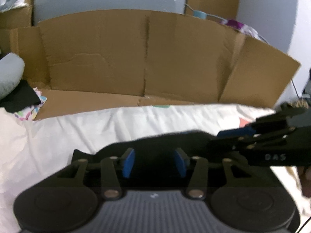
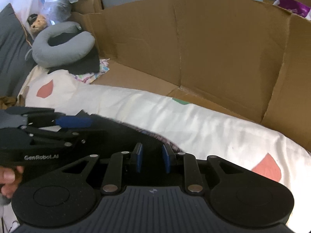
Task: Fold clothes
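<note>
Folding looks barely begun: a black garment (image 1: 165,141) lies bunched on the white bedsheet (image 1: 58,136). Left gripper (image 1: 154,162) jaws stand apart around it; right gripper (image 2: 152,159) jaws are narrow, grip unclear.

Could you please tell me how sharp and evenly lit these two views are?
Left wrist view: motion blur smears the cardboard box, and the white sheet is overexposed. Right wrist view: sharper, with the neck pillow crisp; fisheye bending curves the box rim in both.
</note>
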